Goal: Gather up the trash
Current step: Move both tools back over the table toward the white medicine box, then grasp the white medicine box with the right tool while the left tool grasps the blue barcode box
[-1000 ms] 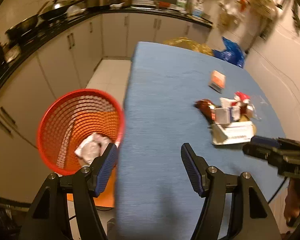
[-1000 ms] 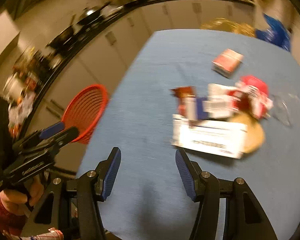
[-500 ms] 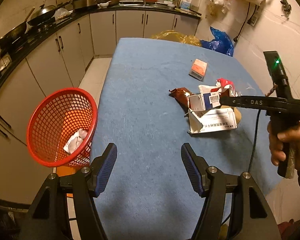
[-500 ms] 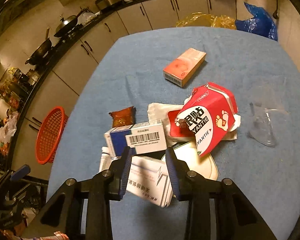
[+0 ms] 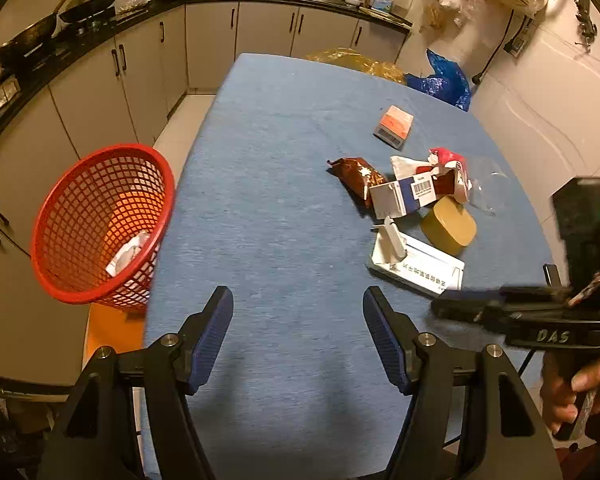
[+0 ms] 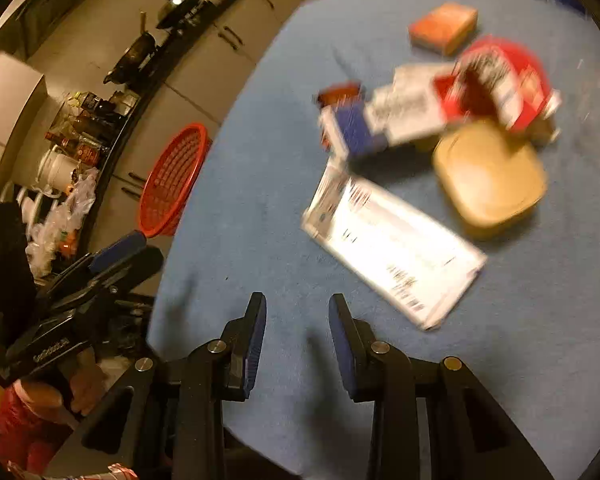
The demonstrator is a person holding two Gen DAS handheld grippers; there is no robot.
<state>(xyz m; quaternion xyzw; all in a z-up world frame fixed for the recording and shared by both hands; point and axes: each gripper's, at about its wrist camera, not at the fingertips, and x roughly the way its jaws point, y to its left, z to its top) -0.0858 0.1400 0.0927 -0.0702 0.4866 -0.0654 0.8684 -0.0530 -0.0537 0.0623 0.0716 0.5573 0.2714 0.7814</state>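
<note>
A pile of trash lies on the blue table: a flat white box, a tan round lid, a blue-and-white box, a brown wrapper, a red-and-white carton and an orange box farther back. The red mesh basket stands off the table's left edge with crumpled paper inside. My left gripper is open and empty over the near table. My right gripper is partly open and empty, near the flat white box.
Kitchen cabinets and a counter with woks run along the left and back. Blue and yellow bags lie beyond the table's far end. A white wall is on the right.
My right gripper has pulled back from the trash pile toward the near table edge, still empty; its view is now blurred by motion. My left gripper has shifted slightly and stays open.
</note>
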